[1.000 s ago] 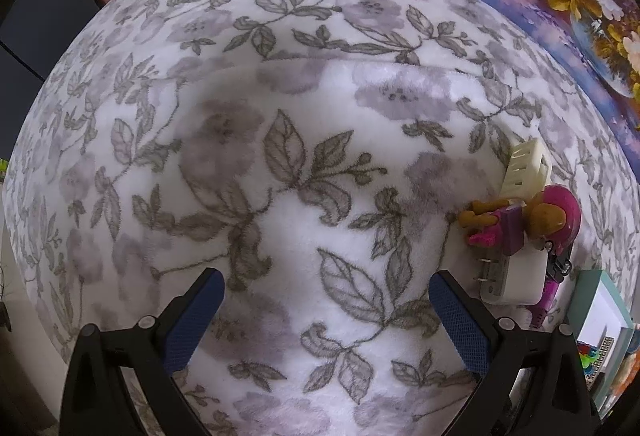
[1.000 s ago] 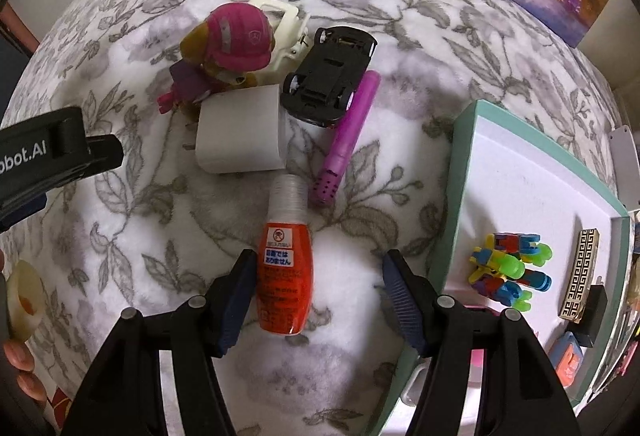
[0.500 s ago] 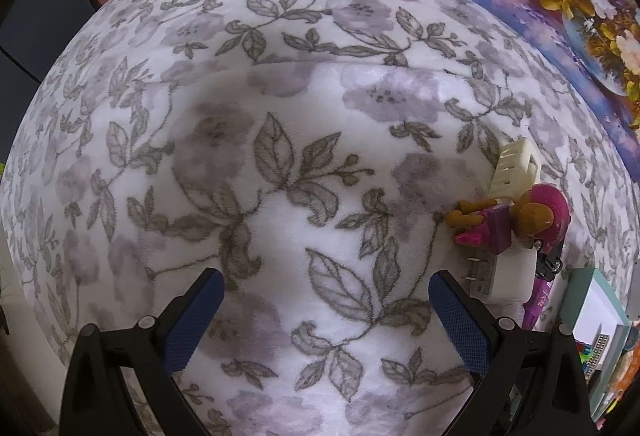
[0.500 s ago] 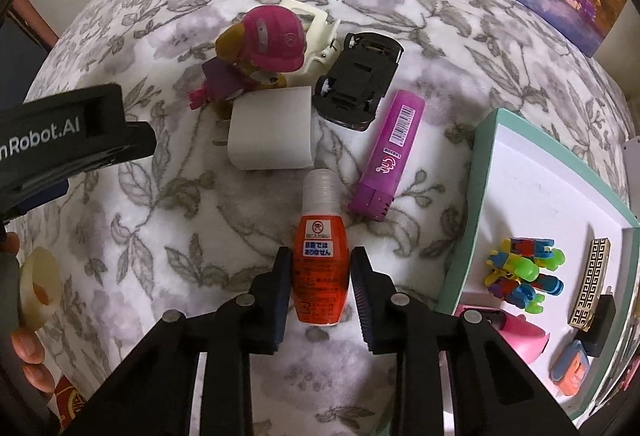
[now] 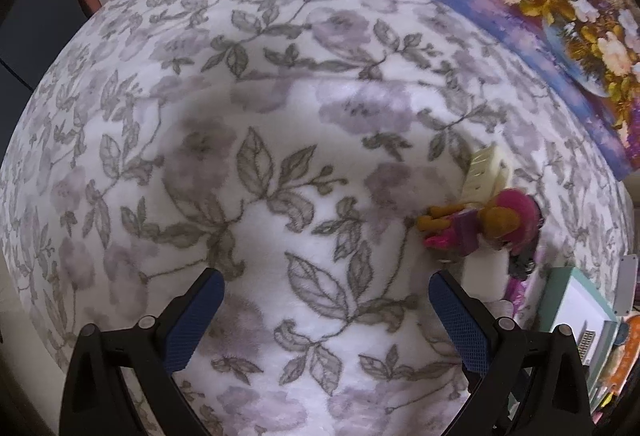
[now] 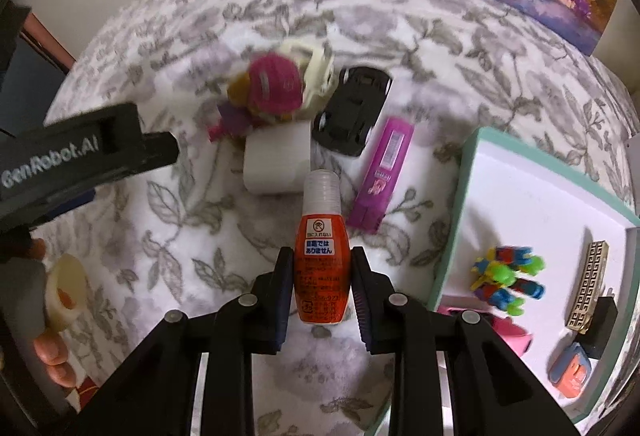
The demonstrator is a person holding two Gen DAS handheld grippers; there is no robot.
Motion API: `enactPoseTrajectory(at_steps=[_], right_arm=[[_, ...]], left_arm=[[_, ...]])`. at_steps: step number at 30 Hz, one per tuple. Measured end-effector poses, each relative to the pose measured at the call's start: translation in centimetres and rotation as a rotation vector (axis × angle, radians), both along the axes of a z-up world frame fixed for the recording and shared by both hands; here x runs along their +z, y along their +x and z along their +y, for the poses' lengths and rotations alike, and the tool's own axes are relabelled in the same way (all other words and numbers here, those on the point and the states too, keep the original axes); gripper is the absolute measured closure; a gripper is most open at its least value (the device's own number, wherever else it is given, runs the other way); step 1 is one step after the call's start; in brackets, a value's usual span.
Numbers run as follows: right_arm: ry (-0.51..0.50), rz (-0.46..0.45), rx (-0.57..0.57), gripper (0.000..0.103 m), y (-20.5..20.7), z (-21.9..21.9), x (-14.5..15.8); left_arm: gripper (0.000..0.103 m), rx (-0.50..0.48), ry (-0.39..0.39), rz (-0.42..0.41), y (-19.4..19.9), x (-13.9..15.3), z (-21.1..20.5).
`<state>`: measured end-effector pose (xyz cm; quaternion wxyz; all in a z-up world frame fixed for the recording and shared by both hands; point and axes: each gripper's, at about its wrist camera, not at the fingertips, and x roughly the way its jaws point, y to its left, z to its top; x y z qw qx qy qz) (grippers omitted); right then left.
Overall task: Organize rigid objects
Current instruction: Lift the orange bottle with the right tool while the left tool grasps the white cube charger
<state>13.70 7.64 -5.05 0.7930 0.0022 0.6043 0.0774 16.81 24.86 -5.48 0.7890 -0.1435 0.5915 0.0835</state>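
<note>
Right claw (image 6: 322,276): clamped on small orange plastic bottle with clear ribbed cap (image 6: 321,250), over floral fleece cover (image 6: 168,220). Left claw (image 5: 324,310): apart, empty. Step: pickup. Next, likely: carry rightward into teal-rimmed white tray (image 6: 452,220) beside.

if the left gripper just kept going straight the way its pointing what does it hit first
Probably only the floral blanket: the left gripper is open, with nothing between its fingers and bare fabric ahead. The toy figure and the cream plastic piece sit well off to its right, outside that line, though depth is hard to judge.
</note>
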Motion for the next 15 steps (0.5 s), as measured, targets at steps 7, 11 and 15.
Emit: enactPoseTrajectory(at_steps=[7,11,15], right_arm=[[0.020,-0.060,-0.067,0.074,0.4,-2.9,3.0],[0.028,-0.082,-0.148,0.074,0.5,-5.4,3.6],[0.040,-0.086,-0.230,0.074,0.4,-8.6,3.9]], left_arm=[[0.000,-0.021,-0.027,-0.035,0.1,1.5,-0.8],[0.000,-0.056,-0.038,-0.028,0.2,1.2,-2.1],[0.001,-0.087,-0.030,-0.045,0.3,1.0,-3.7]])
